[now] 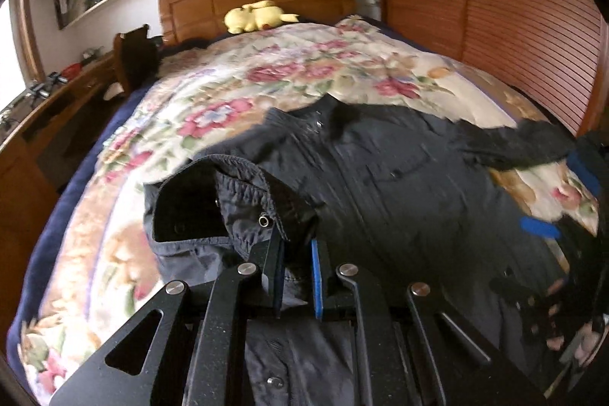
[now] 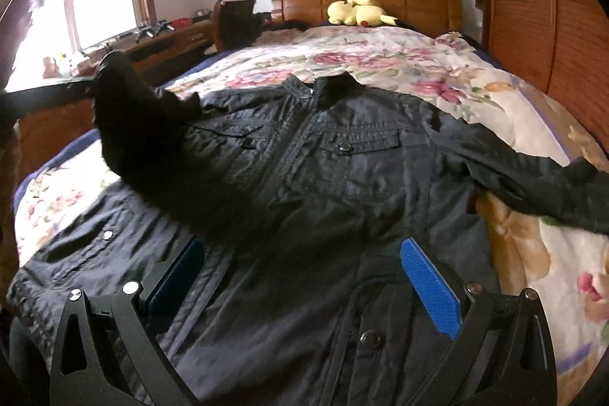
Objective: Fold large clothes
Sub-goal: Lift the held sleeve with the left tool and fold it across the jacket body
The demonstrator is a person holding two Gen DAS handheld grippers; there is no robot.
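Black jacket (image 2: 335,155) spread front-up on floral bedspread (image 2: 437,75). Left gripper (image 1: 297,276) pinching raised sleeve cuff (image 1: 228,200); right gripper (image 2: 304,288) spread wide above hem, holding nothing. Judged soft, limp, slightly slick; best gripped at cuffs, hem, seams.

left tongs (image 1: 298,278) pinched together, right tongs (image 2: 302,286) spread wide
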